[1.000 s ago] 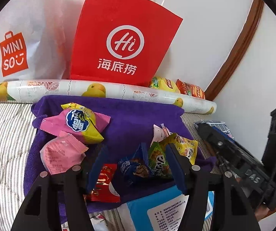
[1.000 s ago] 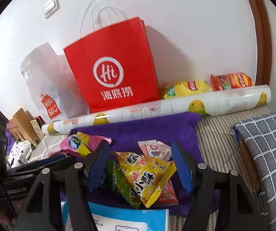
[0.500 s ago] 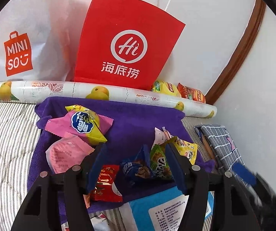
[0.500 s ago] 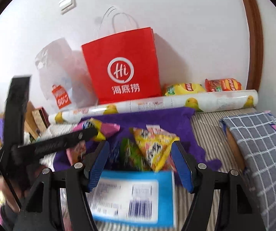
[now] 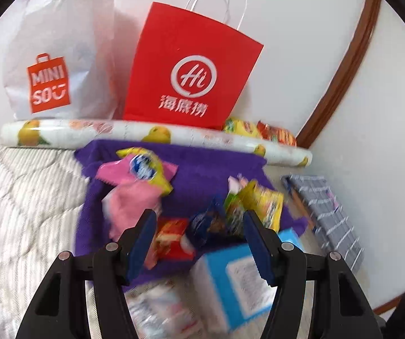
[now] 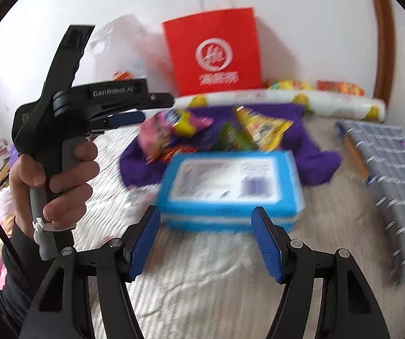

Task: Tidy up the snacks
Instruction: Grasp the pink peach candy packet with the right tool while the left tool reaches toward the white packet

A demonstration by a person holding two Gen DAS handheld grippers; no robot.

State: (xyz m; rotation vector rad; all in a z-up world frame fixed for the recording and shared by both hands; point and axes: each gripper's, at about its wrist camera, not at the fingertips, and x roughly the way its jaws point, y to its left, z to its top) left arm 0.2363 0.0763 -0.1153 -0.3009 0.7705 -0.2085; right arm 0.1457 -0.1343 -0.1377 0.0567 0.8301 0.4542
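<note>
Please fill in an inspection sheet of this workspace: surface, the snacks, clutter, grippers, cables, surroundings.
Surface: striped quilted bedding with a purple towel spread on it.
Job's things: snack packets lie loose on the towel, pink, yellow, red, blue and green; two more packets sit behind the roll.
Clutter: blue box at the towel's near edge; fruit-print roll; checked cushion.
Grippers: left gripper open, nothing between its pads; right gripper open and empty, short of the box.
Cables: nothing seen.
Surroundings: red paper bag and white plastic bag against a white wall; wooden trim at right.
</note>
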